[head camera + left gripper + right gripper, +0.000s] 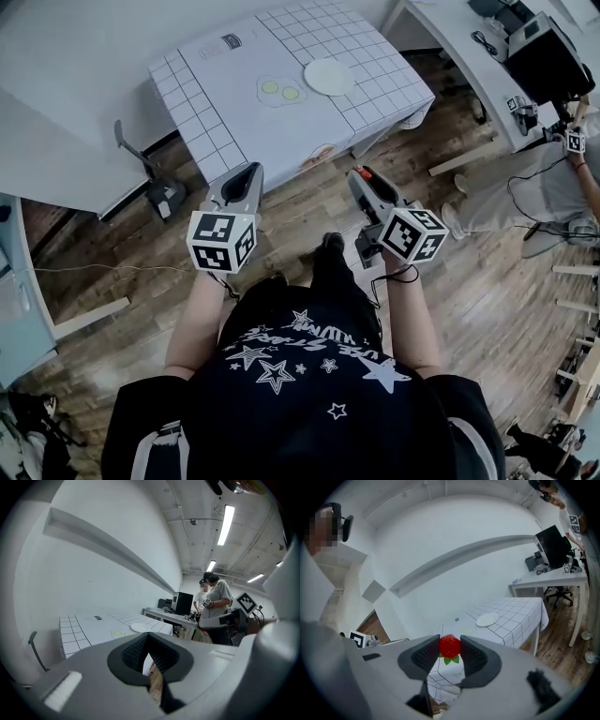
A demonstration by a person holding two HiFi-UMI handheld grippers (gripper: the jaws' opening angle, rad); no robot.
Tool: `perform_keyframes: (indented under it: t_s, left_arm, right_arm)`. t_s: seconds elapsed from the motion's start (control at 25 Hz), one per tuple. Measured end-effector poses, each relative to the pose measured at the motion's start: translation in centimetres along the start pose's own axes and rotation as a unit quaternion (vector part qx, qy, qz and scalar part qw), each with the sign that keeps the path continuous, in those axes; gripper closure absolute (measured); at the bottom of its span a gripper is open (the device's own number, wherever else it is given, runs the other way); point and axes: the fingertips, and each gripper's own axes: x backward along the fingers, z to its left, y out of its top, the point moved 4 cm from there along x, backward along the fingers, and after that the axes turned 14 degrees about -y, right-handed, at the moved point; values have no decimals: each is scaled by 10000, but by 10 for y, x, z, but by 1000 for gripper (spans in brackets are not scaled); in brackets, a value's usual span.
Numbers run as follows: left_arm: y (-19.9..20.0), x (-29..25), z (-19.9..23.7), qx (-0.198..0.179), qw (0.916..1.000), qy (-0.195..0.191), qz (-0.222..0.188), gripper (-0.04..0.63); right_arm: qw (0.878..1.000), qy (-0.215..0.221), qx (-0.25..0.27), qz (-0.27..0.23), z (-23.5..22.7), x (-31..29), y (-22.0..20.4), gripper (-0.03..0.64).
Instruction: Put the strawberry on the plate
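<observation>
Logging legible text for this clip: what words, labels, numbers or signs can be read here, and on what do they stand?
No text can be read out in any view.
Small dark label on the checked tablecloth: too small to read.
White print among the stars on the person's black shirt: upside down and blurred, not readable.
Marker cubes: square code patterns only, no letters or numbers.

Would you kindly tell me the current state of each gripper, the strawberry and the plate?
Right gripper: jaws closed on the strawberry.
Strawberry: held between the right gripper's jaws, off the table.
Left gripper: jaws together, nothing between them.
Plate: empty, lying flat on the checked table.
</observation>
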Motion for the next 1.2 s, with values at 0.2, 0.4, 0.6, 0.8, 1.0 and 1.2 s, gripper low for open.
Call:
perform_keyframes:
  t_s: [0.2, 0.4, 0.6, 0.8, 1.0, 1.2]
  left_arm:
    - [6, -17, 11, -62, 9997, 255, 0, 586]
    - [22, -44, 17, -125, 9984, 548, -8, 586]
    - [41, -77, 24, -139, 9966, 813, -9, 586]
    - [55, -114, 28, -107, 9943, 1058, 11, 586]
    - [60, -142, 37, 35, 9898, 1423, 61, 586]
    - [65, -177, 42, 87, 9872, 1593, 41, 586]
  right_arm:
    - [9998, 179, 23, -19, -19, -31, 16, 472]
    - [9982, 562, 185, -39, -32, -68, 46, 472]
    - [9961, 853, 233, -21, -54, -99, 77, 472]
    - [9943, 1027, 279, 104, -87, -133, 100, 472]
    - [9899, 1323, 398, 329, -108, -168, 114, 472]
    - [9858, 1549, 481, 444, -130, -199, 129, 472]
